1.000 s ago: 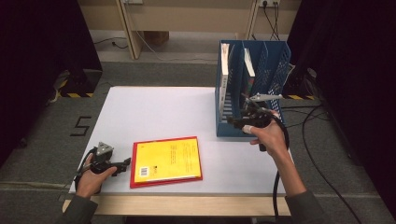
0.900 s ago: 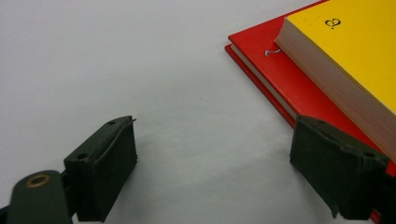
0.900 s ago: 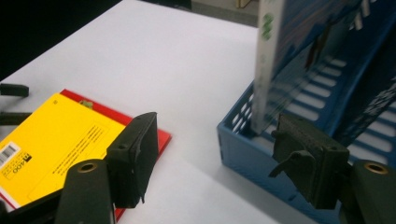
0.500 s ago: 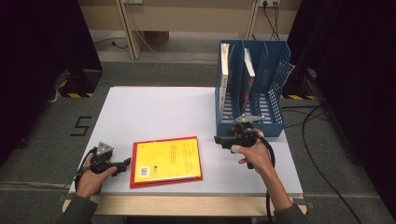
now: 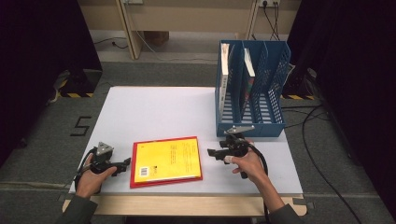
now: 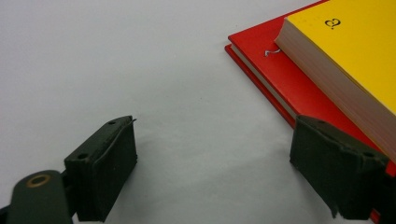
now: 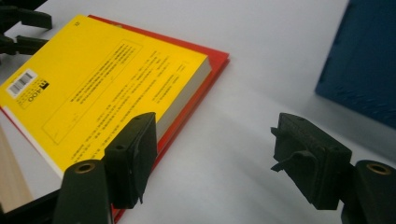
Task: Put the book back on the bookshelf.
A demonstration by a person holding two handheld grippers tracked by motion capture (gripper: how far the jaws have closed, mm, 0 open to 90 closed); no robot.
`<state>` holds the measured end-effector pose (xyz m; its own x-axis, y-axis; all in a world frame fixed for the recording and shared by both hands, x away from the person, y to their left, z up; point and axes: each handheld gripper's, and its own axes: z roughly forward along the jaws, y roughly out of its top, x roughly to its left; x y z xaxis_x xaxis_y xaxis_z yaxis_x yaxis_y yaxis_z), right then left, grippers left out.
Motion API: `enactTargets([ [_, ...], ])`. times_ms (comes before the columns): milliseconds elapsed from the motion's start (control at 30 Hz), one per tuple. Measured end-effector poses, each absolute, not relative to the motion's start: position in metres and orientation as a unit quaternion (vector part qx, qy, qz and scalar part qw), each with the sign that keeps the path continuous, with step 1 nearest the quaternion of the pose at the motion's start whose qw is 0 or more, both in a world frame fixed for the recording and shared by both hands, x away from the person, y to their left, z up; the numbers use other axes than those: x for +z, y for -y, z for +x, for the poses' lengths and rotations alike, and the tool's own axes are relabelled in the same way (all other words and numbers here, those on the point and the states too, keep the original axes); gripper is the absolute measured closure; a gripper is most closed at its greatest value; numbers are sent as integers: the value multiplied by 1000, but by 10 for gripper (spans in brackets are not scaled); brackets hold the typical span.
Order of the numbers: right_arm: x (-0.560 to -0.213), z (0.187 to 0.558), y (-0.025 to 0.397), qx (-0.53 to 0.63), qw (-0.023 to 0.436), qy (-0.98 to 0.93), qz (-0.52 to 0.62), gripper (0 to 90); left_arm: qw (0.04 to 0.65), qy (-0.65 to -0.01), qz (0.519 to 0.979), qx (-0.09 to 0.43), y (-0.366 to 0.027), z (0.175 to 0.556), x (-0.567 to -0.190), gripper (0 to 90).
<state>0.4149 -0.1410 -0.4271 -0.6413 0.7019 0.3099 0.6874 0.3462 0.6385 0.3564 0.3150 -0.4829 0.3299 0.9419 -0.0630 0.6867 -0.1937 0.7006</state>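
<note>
A yellow book (image 5: 168, 159) lies flat on top of a red book (image 5: 134, 164), the two stacked near the front edge of the white worktop (image 5: 154, 112). The yellow one has its back cover up, with a barcode at the corner nearest the left tongs, and the red cover shows as a thin border around it.

The left tongs (image 5: 125, 163) sit low on the worktop just left of the books, pointing at them. In the left gripper view the left tongs (image 6: 212, 170) are wide apart and hold nothing; one jaw is right at the red book's edge, the other over bare worktop.

The right tongs (image 5: 211, 152) are just right of the books, pointing towards them. In the right gripper view the right tongs (image 7: 215, 154) are also wide apart and empty, one jaw in front of the yellow book's page edge, the other over bare worktop.

Behind the right tongs, a blue file rack (image 5: 275, 88) stands on the worktop with upright books (image 5: 225, 70) in its slots.
</note>
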Motion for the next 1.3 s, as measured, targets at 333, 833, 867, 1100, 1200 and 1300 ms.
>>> enactTargets([
  [333,-438,409,129,368,-4,-833,414,287,334,-536,747,208,-316,355,-479,150],
  [833,-442,405,120,370,-24,-834,410,281,343,-509,766,190,-296,349,-471,165],
  [867,-442,405,119,371,-26,-834,408,281,343,-511,765,188,-296,348,-471,168],
  [1100,-443,406,117,378,-42,-830,409,281,351,-497,772,183,-286,344,-468,343],
  [1200,-445,406,115,375,-48,-829,413,281,352,-477,786,177,-274,342,-467,333],
  [1300,-448,407,116,370,-50,-829,415,282,338,-467,794,191,-266,342,-466,215],
])
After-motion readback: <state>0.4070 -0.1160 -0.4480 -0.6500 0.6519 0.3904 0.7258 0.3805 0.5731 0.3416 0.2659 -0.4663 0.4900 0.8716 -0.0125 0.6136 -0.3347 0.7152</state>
